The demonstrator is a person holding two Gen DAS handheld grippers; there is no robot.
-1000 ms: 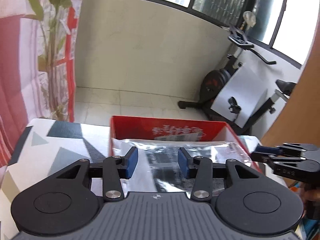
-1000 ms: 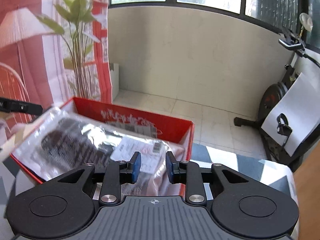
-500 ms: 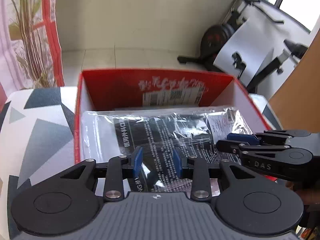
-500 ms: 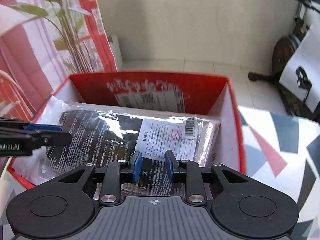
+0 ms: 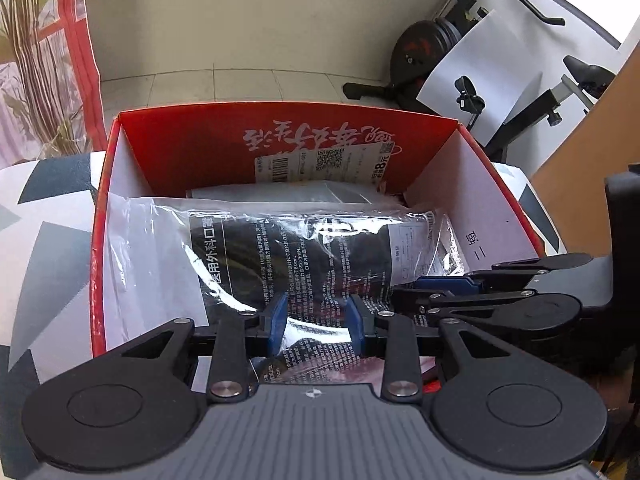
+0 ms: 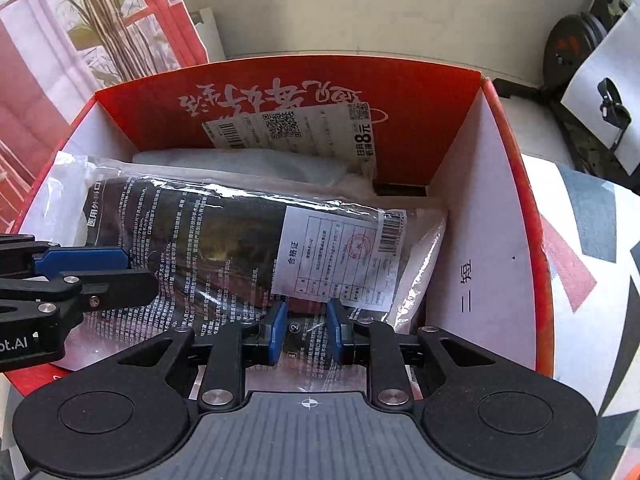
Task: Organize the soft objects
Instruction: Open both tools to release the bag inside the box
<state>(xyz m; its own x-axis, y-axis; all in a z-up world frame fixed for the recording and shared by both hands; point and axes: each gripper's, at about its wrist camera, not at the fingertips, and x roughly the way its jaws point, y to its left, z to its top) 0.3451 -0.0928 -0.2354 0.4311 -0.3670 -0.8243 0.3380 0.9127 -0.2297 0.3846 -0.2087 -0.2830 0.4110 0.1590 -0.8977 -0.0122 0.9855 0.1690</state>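
Observation:
A clear plastic pack of black face masks point(image 5: 304, 256) point(image 6: 240, 248) lies across the inside of a red cardboard box point(image 5: 280, 148) point(image 6: 320, 92). My left gripper point(image 5: 316, 322) grips the pack's near edge between its blue pads. My right gripper point(image 6: 307, 328) does the same further right, below the white label point(image 6: 332, 256). Each gripper shows side-on in the other's view: the right one point(image 5: 448, 286) and the left one point(image 6: 84, 262). A pale soft item point(image 6: 240, 164) lies under the pack at the box's back.
The box stands on a cloth with grey, black and red triangles point(image 5: 48, 240) point(image 6: 592, 264). An exercise bike point(image 5: 436, 44) and white sheet point(image 5: 480, 76) stand behind on the tiled floor. A red-patterned curtain with a plant print point(image 6: 100, 40) hangs at the left.
Both grippers have carried the mask pack down from above the box's rim into the box, tilting to look into it. The pack now lies inside, still held.

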